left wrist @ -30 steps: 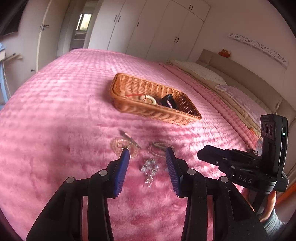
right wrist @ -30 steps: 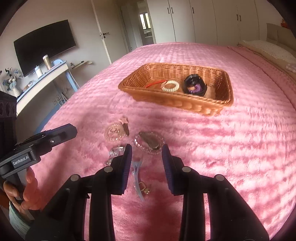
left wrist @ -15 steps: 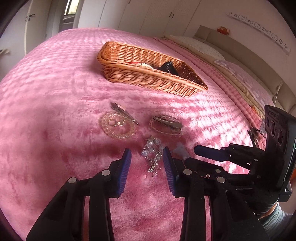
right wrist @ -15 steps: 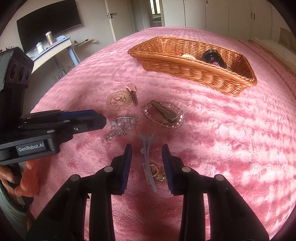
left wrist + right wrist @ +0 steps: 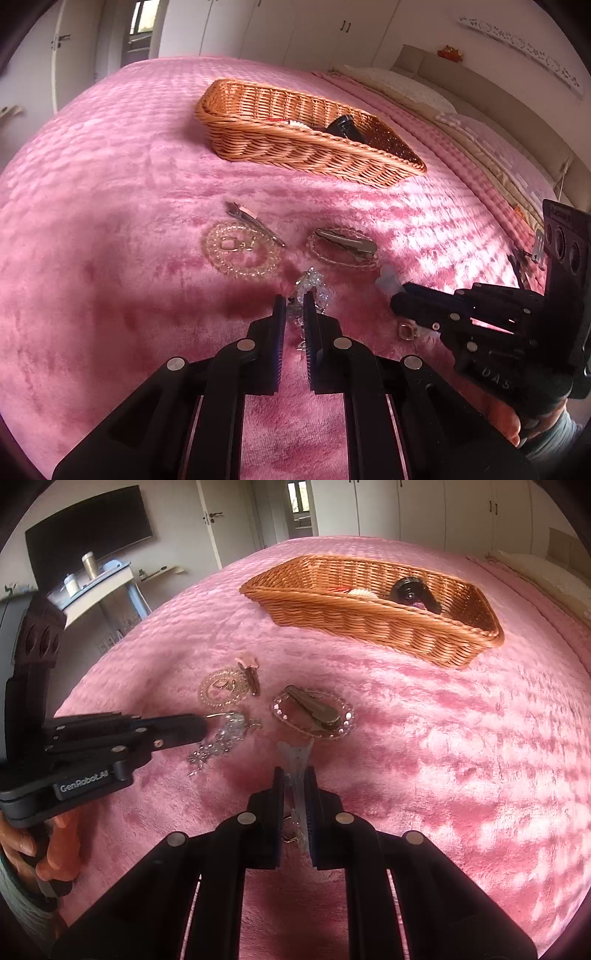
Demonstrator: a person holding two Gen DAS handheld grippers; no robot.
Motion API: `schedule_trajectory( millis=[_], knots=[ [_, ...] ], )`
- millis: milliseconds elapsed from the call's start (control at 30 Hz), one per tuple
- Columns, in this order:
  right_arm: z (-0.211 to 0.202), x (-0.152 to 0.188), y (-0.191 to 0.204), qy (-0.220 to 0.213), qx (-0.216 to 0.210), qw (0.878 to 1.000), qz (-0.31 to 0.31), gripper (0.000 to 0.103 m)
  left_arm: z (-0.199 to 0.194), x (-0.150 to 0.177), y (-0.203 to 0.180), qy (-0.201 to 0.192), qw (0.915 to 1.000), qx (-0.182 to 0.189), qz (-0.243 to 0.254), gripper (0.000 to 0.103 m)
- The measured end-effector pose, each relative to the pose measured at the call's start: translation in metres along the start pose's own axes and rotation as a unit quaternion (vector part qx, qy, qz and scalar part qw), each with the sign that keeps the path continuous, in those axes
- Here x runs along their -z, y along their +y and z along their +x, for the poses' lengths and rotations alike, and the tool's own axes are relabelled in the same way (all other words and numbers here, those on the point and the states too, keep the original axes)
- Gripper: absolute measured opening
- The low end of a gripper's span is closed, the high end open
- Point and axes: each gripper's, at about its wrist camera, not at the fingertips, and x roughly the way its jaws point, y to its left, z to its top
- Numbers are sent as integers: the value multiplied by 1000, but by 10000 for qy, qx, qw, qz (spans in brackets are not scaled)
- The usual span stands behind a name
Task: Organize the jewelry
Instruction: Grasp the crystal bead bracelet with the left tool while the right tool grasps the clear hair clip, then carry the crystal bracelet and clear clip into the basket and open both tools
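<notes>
Both grippers have dropped to the bedspread (image 5: 110, 258) and closed in half a second! The left gripper (image 5: 294, 302) pinches the crystal piece (image 5: 314, 282), jaws nearly together, the right gripper (image 5: 294, 775) clamps the blue clip (image 5: 295, 755). Both pieces lie on the bed, just short of the two bead bracelets (image 5: 240, 251). It's the pickup step, by my read. Next comes a clean lift and a carry to the basket (image 5: 258, 147), with no chain snagging the plush.

We're low over the pink bedspread (image 5: 110, 184) in both wrist views, facing the far wicker basket (image 5: 295, 147); they share the near jewelry (image 5: 221, 690), and each shows the other gripper.
</notes>
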Motion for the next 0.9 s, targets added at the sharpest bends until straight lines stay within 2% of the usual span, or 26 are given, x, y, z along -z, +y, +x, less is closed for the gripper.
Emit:
schedule_trajectory(
  millis=[133, 233, 400, 600, 667, 733, 900],
  knots=[
    [-10, -4, -22, -91, -40, 9991, 407, 9, -23, 12, 10, -121, 9996, -7, -243, 8],
    [-10, -4, -39, 10, 11, 9983, 591, 9, -33, 22, 18, -72, 9992, -53, -380, 8],
    [-7, 0, -53, 139, 109, 9974, 700, 9, -35, 38, 21, 137, 9989, -39, -440, 8],
    [-1, 5, -49, 196, 212, 9978, 602, 9, -37, 51, 20, 220, 9989, 6, -415, 9],
    [0, 6, -50, 215, 181, 9978, 603, 9, -39, 52, 22, 193, 9988, 5, -453, 15],
    [1, 7, -51, 235, 121, 9976, 641, 10, -43, 51, 24, 106, 9986, -35, -512, 29],
    [2, 7, -54, 235, 62, 9974, 685, 10, -42, 43, 26, -7, 9981, -315, -538, 36]
  ],
)
